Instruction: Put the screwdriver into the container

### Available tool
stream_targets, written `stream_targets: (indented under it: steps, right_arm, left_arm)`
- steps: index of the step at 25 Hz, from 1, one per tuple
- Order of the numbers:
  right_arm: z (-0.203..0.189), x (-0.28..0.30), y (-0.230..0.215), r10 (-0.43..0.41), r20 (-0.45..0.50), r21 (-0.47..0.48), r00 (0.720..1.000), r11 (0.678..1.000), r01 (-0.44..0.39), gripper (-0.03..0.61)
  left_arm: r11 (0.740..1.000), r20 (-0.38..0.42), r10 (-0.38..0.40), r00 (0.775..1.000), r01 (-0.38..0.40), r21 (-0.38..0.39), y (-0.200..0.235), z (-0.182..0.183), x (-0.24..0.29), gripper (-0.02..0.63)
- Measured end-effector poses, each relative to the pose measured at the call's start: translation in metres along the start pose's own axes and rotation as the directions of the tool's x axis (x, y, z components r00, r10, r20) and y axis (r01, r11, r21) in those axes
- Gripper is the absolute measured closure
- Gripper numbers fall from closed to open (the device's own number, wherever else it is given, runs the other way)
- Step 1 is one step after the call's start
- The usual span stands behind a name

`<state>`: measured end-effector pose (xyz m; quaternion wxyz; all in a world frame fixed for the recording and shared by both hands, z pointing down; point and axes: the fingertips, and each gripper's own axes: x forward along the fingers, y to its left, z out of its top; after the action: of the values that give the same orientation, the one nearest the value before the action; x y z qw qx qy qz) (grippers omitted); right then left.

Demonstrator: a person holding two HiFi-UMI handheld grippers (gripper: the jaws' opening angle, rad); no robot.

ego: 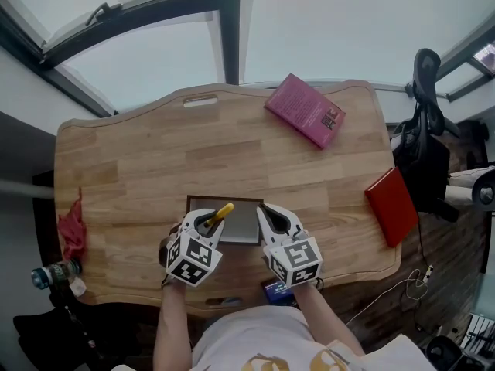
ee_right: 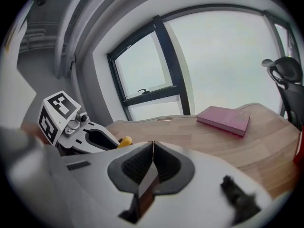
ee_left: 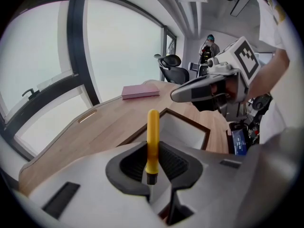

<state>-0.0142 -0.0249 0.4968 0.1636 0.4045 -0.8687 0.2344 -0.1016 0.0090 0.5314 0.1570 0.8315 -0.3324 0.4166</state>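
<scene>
Wooden counter [ego: 139,176] with a wavy far edge, set before large dark-framed windows [ego: 325,22]; an office chair [ego: 425,91] stands at the right. A pink book [ego: 305,110] lies near the far edge, a red book [ego: 391,205] at the right edge and a red cloth [ego: 71,226] at the left edge. The screwdriver [ee_left: 152,141], with a yellow handle and black collar, is clamped in the left gripper [ego: 210,221], its handle projecting over the container [ego: 240,199]. The container is a shallow dark-rimmed box with a pale floor. The right gripper [ee_right: 153,148] is closed on its rim at the right corner
</scene>
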Motion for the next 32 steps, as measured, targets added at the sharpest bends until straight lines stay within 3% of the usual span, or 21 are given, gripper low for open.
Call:
stream_targets:
  steps: [18,32]
  right_arm:
    - [-0.008,0.012,-0.009,0.012,-0.032,0.014,0.999,1.0,-0.011,0.546]
    - [-0.01,0.017,-0.011,0.032,-0.031,0.03,0.999,0.999,-0.031,0.546]
  left_arm:
    - [0.993,-0.106,-0.096,0.99,0.103,0.062,-0.009,-0.007,0.019,0.534]
    - [0.983,-0.21,-0.144,0.967,0.165,0.085,-0.017,-0.013,0.031,0.534]
